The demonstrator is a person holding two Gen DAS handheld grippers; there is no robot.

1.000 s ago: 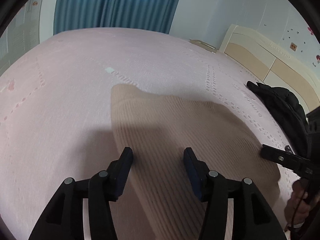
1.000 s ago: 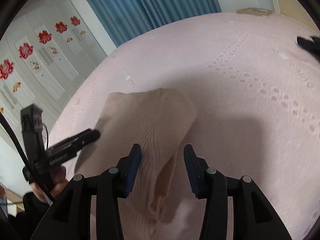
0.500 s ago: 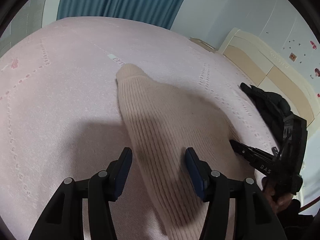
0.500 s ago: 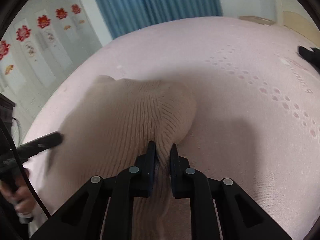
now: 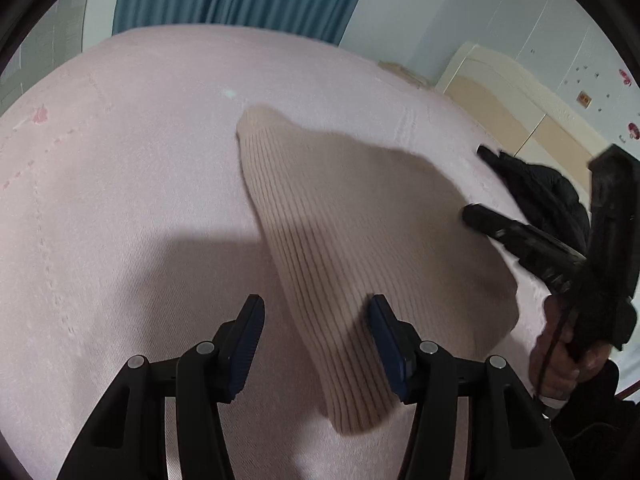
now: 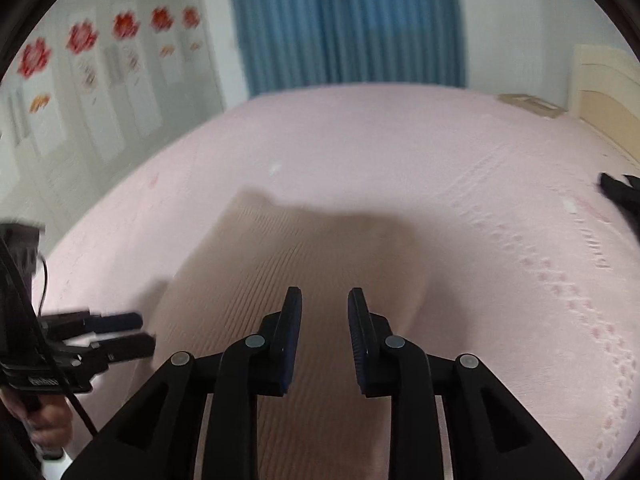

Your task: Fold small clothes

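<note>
A beige ribbed knit garment [image 5: 360,232] lies spread on the pink bed cover [image 5: 120,200]. My left gripper [image 5: 318,320] hovers open over its near left edge, and the pads do not press on the cloth. In the right wrist view the garment [image 6: 304,248] lies under my right gripper [image 6: 324,308]. Its jaws are opening, with a narrow gap and no cloth pinched between them. The left gripper [image 6: 136,334] shows at that view's left edge, beside the garment. One of the right gripper's fingers [image 5: 492,226] reaches over the garment's right side, and a hand holds the handle.
A black jacket [image 5: 540,192] lies on the bed to the right of the garment. A cream headboard [image 5: 520,112] stands behind it, and a blue curtain [image 6: 344,24] hangs beyond the bed. White wardrobe doors with red flower stickers [image 6: 80,36] line the left side.
Half a second ago the right gripper was shut on a raised fold of the garment. It has let go and drawn back, and the cloth now lies flatter. The left gripper drifted sideways along the edge.
</note>
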